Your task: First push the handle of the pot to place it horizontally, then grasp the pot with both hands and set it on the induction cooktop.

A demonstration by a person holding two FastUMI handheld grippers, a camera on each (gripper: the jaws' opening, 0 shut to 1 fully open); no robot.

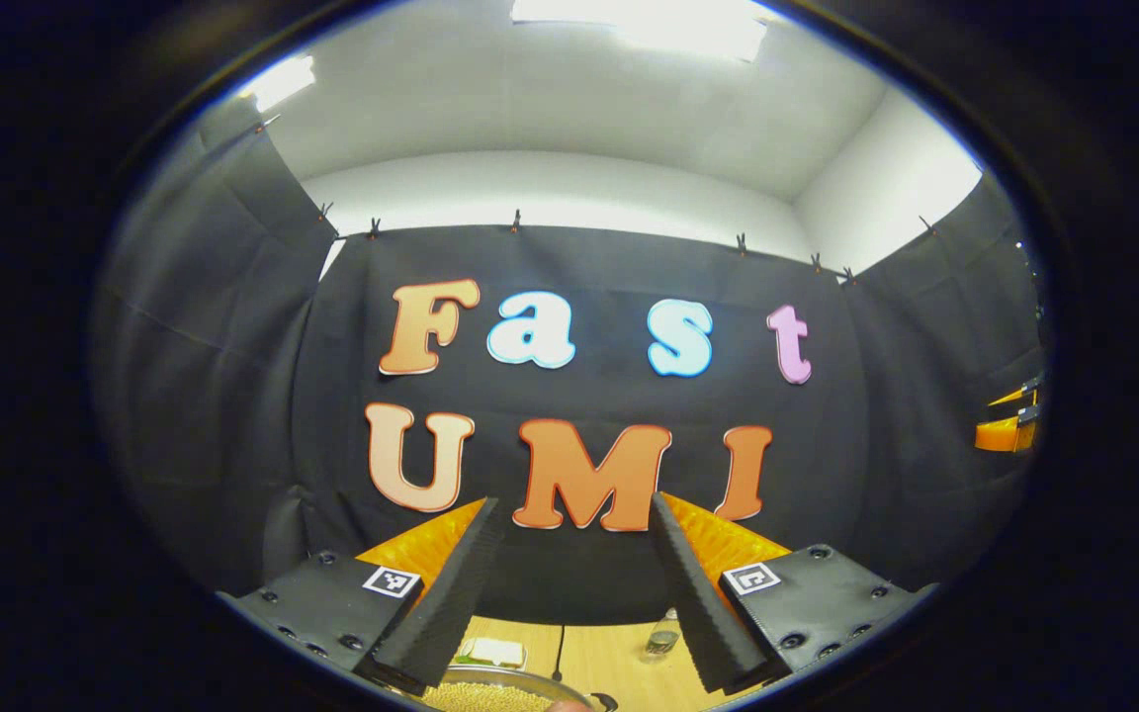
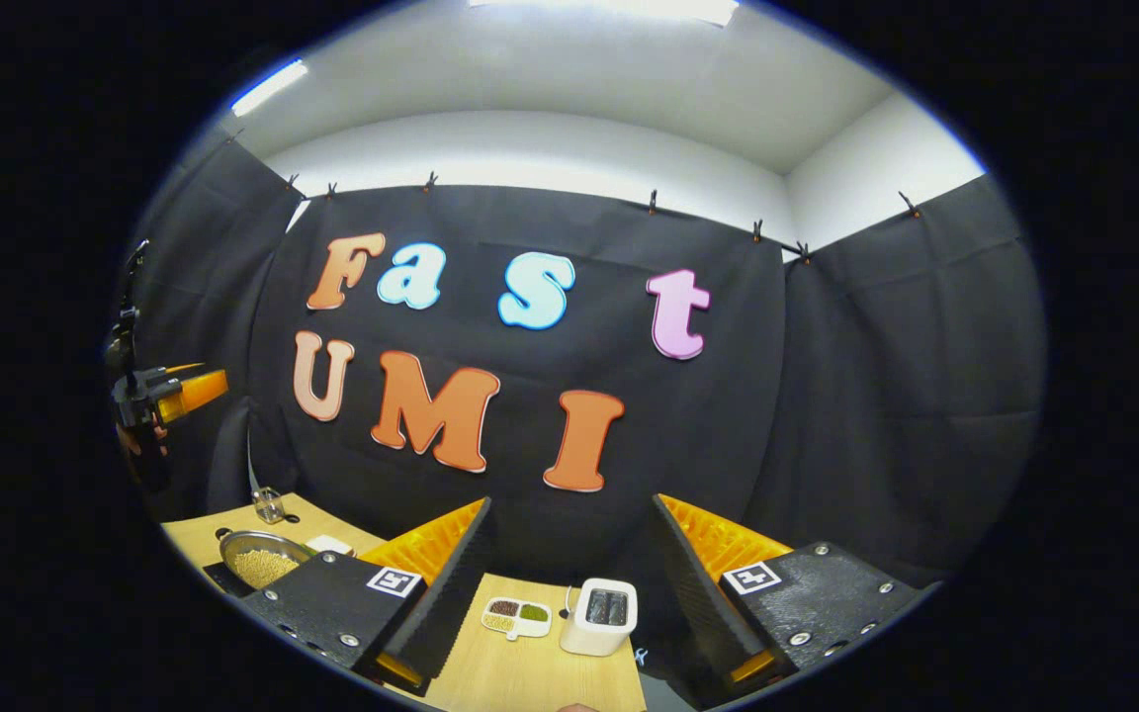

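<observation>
The pot [image 2: 261,561], filled with small pale grains, sits at the far left of the wooden bench [image 2: 520,672] in the right gripper view; in the left gripper view its rim [image 1: 490,692] peeks in just below and between the tongs. The left tongs [image 1: 569,593] are held high with the fingers apart and nothing between them. The right tongs [image 2: 569,593] are likewise apart and empty, raised above the bench. Beyond them stand a white toaster [image 2: 601,615] and a divided dish [image 2: 518,615] of grains, side by side.
</observation>
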